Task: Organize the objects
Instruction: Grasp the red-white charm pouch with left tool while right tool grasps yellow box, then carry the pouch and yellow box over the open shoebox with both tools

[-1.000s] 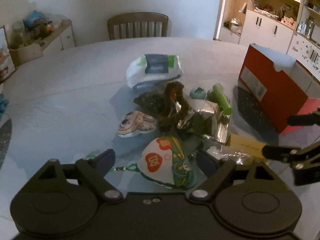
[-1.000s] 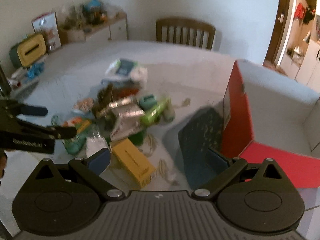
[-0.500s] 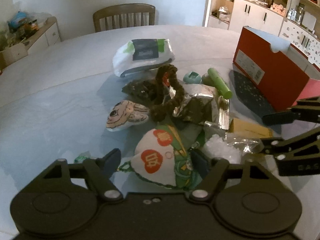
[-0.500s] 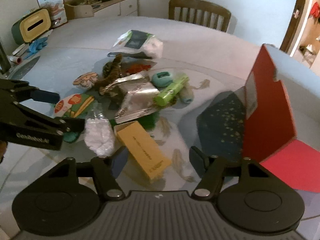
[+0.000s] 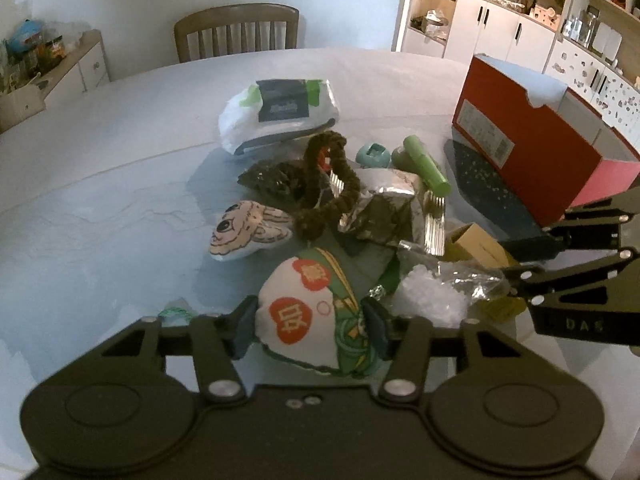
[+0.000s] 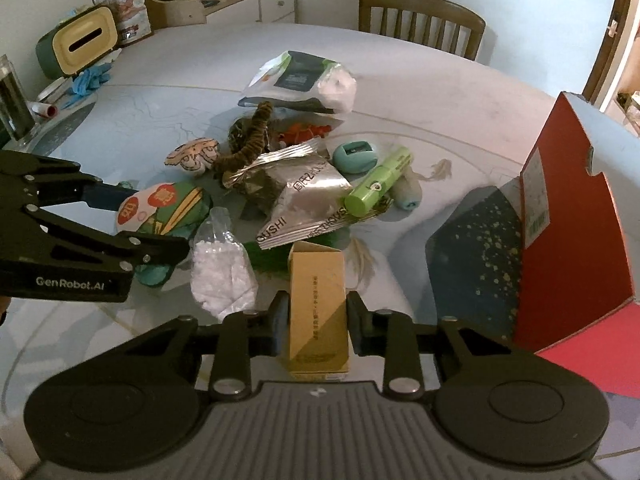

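Jaws on both grippers have just been closing. Right gripper [image 6: 316, 326] pinches the yellow carton [image 6: 318, 312], bottom centre of frame, long axis running along the fingers. Left gripper [image 5: 310, 330] squeezes the printed pouch [image 5: 316, 312], lower centre. Red box [image 6: 576, 216] sits right of frame, nearer the right hand, likely drop target.

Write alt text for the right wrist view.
The right gripper has just been closing and its pads now flank a yellow carton on a pale table. Behind it lies a pile of snack packets and toys, the left gripper straddles a printed pouch, and an open red box stands right.
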Available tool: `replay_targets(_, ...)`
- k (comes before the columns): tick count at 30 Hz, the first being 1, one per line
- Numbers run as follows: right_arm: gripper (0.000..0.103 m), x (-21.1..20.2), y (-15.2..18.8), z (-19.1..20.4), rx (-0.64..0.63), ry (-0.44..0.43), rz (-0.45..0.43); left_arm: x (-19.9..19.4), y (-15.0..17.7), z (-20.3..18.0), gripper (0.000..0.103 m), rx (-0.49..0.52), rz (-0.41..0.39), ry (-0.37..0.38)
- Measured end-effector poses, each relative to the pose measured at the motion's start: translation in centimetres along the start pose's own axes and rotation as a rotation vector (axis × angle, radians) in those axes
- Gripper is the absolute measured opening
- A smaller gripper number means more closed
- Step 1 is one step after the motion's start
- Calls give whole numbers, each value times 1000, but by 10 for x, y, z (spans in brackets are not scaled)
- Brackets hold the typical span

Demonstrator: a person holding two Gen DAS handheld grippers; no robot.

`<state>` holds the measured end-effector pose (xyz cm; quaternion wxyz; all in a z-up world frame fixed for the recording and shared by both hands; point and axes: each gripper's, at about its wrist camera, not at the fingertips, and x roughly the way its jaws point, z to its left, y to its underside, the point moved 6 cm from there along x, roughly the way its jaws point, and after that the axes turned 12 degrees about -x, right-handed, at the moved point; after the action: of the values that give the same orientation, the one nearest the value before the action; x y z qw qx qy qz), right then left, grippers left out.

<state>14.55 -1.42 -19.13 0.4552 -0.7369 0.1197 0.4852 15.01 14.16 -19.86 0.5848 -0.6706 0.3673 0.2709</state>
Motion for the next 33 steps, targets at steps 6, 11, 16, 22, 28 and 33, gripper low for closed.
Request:
replay_targets(6, 29, -18, 1, -2, 34, 13, -8, -22, -12, -1, 53, -20, -12, 16)
replay_targets(11, 29, -47, -1, -11, 84, 1, -33, -48, -35, -12, 53, -9, -40, 43)
replay_targets(16, 29, -81, -9, -27, 119, 12, -76, -67, -59, -28, 53, -10, -57, 75)
replay_targets(22, 29, -116, -16, -57, 152, 20, -124, -82, -90, -60, 53, -5, -106, 93)
replay_targets(28, 29, -138, -15, -104, 189, 16, -137, -83, -120, -108, 54, 24, -122, 101)
replay_targets(33, 29, -156, -11, -151, 199, 30, -161, -78, -140, -151, 54, 31, -120, 116)
